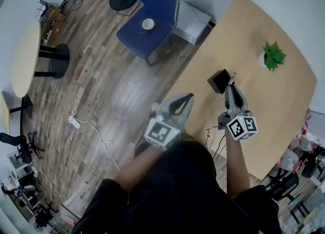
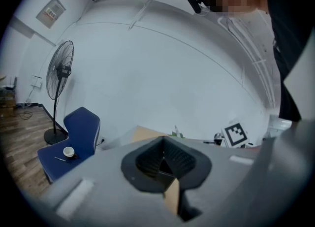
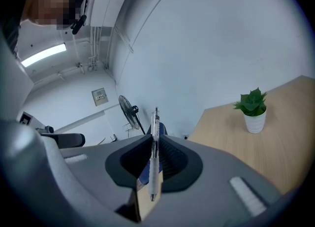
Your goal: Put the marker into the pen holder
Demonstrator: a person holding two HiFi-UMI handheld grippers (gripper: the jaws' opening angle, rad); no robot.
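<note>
At the table's (image 1: 269,101) left edge, your right gripper (image 1: 231,87) pinches the marker (image 3: 154,154) tight, just beside the holder (image 1: 219,80). You look to be on the carrying step. Next, bring the marker over the holder's open top, line it up, lower it in, then let go. Your left gripper (image 1: 190,97) is closed with nothing in it.

Office or lab-type workroom: wood-plank floor (image 1: 101,80), big light wooden table (image 1: 284,106) with a small potted plant (image 1: 273,55), blue chair (image 1: 152,9) with a cup (image 1: 148,23) on its seat, round side table (image 1: 25,55) on a black pedestal, standing fan (image 2: 60,73), power strip (image 1: 74,122) and loose cables on the floor, bare white wall (image 2: 162,83) with a framed notice (image 2: 50,12)
</note>
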